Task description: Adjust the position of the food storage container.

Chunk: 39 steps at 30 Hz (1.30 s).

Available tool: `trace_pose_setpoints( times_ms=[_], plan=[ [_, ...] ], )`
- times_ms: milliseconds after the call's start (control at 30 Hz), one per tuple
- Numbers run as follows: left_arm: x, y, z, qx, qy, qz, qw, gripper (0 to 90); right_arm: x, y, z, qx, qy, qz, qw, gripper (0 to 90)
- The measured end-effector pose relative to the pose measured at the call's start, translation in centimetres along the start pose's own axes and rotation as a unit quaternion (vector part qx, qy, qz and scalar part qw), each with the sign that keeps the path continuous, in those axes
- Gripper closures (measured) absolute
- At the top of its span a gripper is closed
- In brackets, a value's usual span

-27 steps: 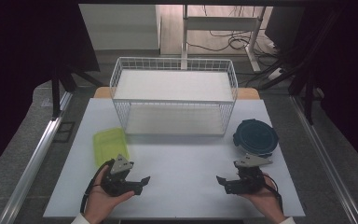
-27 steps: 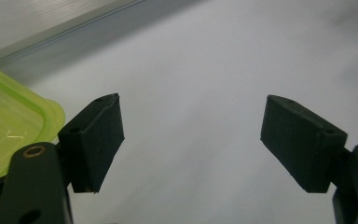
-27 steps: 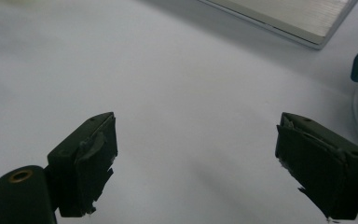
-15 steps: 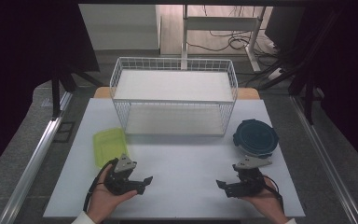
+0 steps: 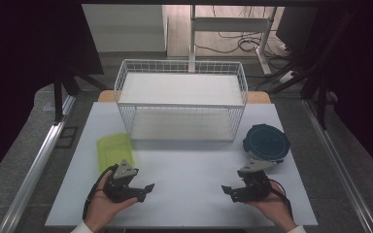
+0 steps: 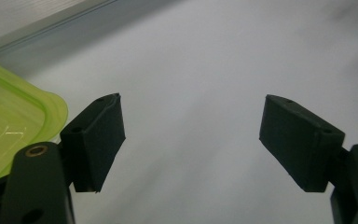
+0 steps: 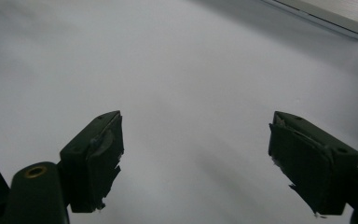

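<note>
A hand at the near left of the white table holds my left gripper (image 5: 146, 191), whose open jaws point toward the table's middle with nothing between them. Just behind it lies a flat lime-green plastic container (image 5: 113, 151); its corner shows in the left gripper view (image 6: 9, 126), left of the left gripper (image 6: 191, 116). My right gripper (image 5: 228, 191) mirrors it at the near right, open and empty, as the right gripper view (image 7: 196, 130) also shows over bare table. A dark blue round lidded container (image 5: 266, 142) sits just behind it.
A white wire basket (image 5: 182, 68) with a pale floor stands at the back middle of the table (image 5: 189, 170). A pale metal edge (image 7: 331, 14) crosses the far corner of the right gripper view. Metal rails run along both sides of the table.
</note>
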<state>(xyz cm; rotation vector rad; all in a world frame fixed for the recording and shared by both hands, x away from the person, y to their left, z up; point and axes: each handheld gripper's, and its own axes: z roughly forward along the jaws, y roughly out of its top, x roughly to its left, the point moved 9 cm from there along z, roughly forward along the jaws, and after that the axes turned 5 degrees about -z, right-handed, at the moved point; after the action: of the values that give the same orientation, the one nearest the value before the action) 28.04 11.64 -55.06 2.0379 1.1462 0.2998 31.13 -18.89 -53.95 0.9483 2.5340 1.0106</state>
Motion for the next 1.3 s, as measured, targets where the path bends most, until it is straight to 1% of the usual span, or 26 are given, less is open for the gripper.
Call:
trace_pose_setpoints(
  times_ms=[67, 100, 200, 233, 267, 333, 367, 400, 433, 533, 600, 633, 700, 733, 800, 833, 867, 900, 933, 967, 1000, 1033, 1100, 1133, 1200, 1300],
  plan=[
    [-0.1, -0.1, 0.1, 0.002, 0.004, 0.004, 1.0000, 21.1, 0.0, 0.1, -0.2, 0.000, 0.003, 0.001, 1.0000, 20.1],
    [-0.1, -0.1, -0.1, 0.003, 0.007, 0.005, 1.0000, 20.9, -0.1, 0.4, -0.4, 0.000, 0.005, -0.004, 1.0000, 21.2],
    [0.0, 0.2, -0.5, -0.002, 0.013, 0.004, 0.9999, 20.2, -0.3, 0.8, -0.7, -0.001, 0.002, -0.010, 1.0000, 21.7],
    [0.0, 0.5, -0.7, -0.004, 0.009, 0.000, 0.9999, 20.2, -0.6, 1.4, -1.3, -0.004, -0.003, -0.016, 0.9999, 22.0],
    [0.0, 0.5, -0.7, -0.004, 0.009, 0.000, 0.9999, 20.2, -0.8, 1.8, -1.6, -0.008, -0.006, -0.015, 0.9998, 22.4],
    [-0.1, 0.7, -0.7, -0.006, 0.010, 0.003, 0.9999, 20.2, -1.0, 2.1, -1.9, -0.010, -0.007, -0.013, 0.9998, 22.9],
    [-0.3, 0.8, -0.6, -0.005, 0.009, 0.007, 0.9999, 20.2, -1.7, 2.7, -2.5, -0.009, -0.012, -0.015, 0.9998, 24.0],
    [-0.3, 0.8, -0.6, -0.005, 0.009, 0.007, 0.9999, 20.2, -1.7, 2.7, -2.5, -0.009, -0.012, -0.015, 0.9998, 24.0],
    [-0.5, 0.7, -0.6, -0.004, 0.007, 0.009, 0.9999, 20.2, -2.2, 3.0, -2.9, -0.009, -0.017, -0.014, 0.9997, 24.7],
    [-0.8, 0.2, -0.5, 0.002, 0.001, 0.010, 0.9999, 20.1, -4.2, 3.8, -3.8, -0.001, -0.024, 0.009, 0.9997, 27.4],
    [-0.8, -0.2, -0.5, 0.003, -0.003, 0.003, 1.0000, 20.2, -6.0, 4.3, -4.4, 0.010, -0.029, 0.028, 0.9991, 29.8],
    [-0.8, -0.4, -0.4, 0.006, -0.004, 0.000, 1.0000, 20.2, -6.7, 4.5, -4.6, 0.013, -0.031, 0.032, 0.9989, 31.1],
    [-0.7, -0.7, -0.3, 0.010, -0.004, -0.003, 0.9999, 20.4, -8.8, 5.0, -4.9, 0.019, -0.041, 0.044, 0.9980, 35.3],
    [-0.7, -0.8, -0.2, 0.011, -0.004, -0.003, 0.9999, 20.4, -9.5, 5.2, -4.9, 0.021, -0.043, 0.050, 0.9976, 37.0],
    [-0.7, -0.7, -0.2, 0.011, -0.002, 0.000, 0.9999, 20.4, -11.6, 5.5, -4.8, 0.029, -0.054, 0.057, 0.9964, 41.7],
    [-0.7, -0.6, -0.1, 0.009, 0.003, 0.001, 1.0000, 20.3, -13.5, 5.6, -4.7, 0.037, -0.063, 0.070, 0.9948, 46.7],
    [-0.7, -0.6, -0.1, 0.009, 0.003, 0.001, 1.0000, 20.3, -13.5, 5.6, -4.7, 0.037, -0.063, 0.070, 0.9948, 46.7],
    [-0.8, -0.6, -0.2, 0.009, 0.005, 0.002, 0.9999, 20.3, -15.3, 5.6, -4.6, 0.045, -0.071, 0.081, 0.9931, 49.9],
    [-0.8, -0.6, -0.2, 0.009, 0.005, 0.002, 0.9999, 20.3, -15.3, 5.6, -4.6, 0.045, -0.071, 0.081, 0.9931, 49.9],
    [-0.8, -0.6, -0.2, 0.009, 0.005, 0.003, 0.9999, 20.2, -16.8, 5.6, -4.6, 0.054, -0.084, 0.078, 0.9919, 52.3],
    [-0.8, -0.6, -0.2, 0.009, 0.005, 0.003, 0.9999, 20.2, -16.8, 5.6, -4.6, 0.054, -0.084, 0.078, 0.9919, 52.3],
    [-0.8, -0.6, -0.2, 0.009, 0.005, 0.003, 0.9999, 20.2, -18.0, 5.6, -4.6, 0.058, -0.086, 0.081, 0.9913, 53.5],
    [-0.7, -0.6, -0.1, 0.009, 0.005, 0.001, 0.9999, 20.3, -19.2, 5.3, -4.4, 0.073, -0.093, 0.088, 0.9890, 55.0],
    [-0.7, -0.6, -0.1, 0.009, 0.005, 0.001, 0.9999, 20.3, -19.2, 5.3, -4.4, 0.073, -0.093, 0.088, 0.9890, 55.0],
    [-0.6, -0.5, -0.2, 0.008, 0.005, 0.000, 1.0000, 20.3, -20.4, 5.2, -4.3, 0.081, -0.108, 0.090, 0.9868, 58.5],
    [-0.3, -0.5, -0.1, 0.009, 0.004, -0.003, 0.9999, 20.3, -21.6, 5.2, -4.0, 0.080, -0.112, 0.100, 0.9853, 64.7]
  ],
)
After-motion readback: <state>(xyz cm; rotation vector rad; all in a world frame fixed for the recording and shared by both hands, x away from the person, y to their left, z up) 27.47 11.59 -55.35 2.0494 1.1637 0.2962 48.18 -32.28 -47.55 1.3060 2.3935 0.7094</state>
